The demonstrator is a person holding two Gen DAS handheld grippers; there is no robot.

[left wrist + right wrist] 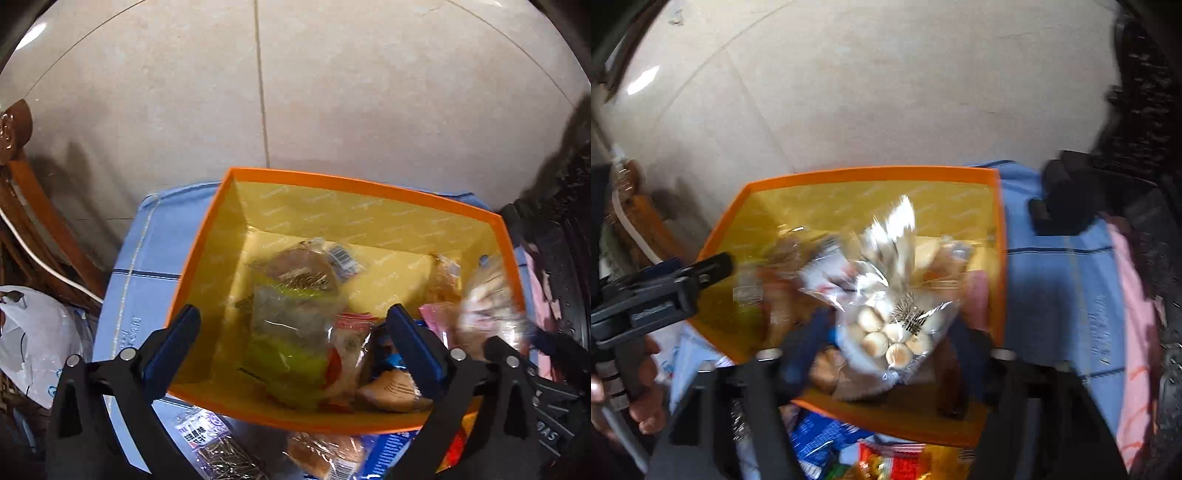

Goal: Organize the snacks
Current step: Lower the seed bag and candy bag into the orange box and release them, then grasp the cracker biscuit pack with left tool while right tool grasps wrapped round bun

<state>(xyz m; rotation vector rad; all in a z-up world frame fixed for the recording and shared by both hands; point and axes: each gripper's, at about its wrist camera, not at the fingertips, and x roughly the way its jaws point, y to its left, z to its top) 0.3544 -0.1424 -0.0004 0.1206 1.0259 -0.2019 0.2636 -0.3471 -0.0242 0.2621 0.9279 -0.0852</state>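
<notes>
An orange box (334,179) with a yellow inside holds several wrapped snacks, among them a green packet (291,354). It also shows in the right wrist view (871,173). My left gripper (291,341) is open and empty above the box's near side. My right gripper (886,339) hangs over the box with a clear bag of small round buns (890,332) between its blurred fingers; I cannot tell whether they still pinch it. The same bag shows blurred at the box's right side in the left wrist view (487,310).
The box stands on a blue cloth (147,251) over a small table. More packets lie on the cloth near me: a clear bag of thin sticks (218,454), a blue packet (820,439), a red packet (897,465). Pink cloth (1134,332) lies right. Tiled floor lies beyond.
</notes>
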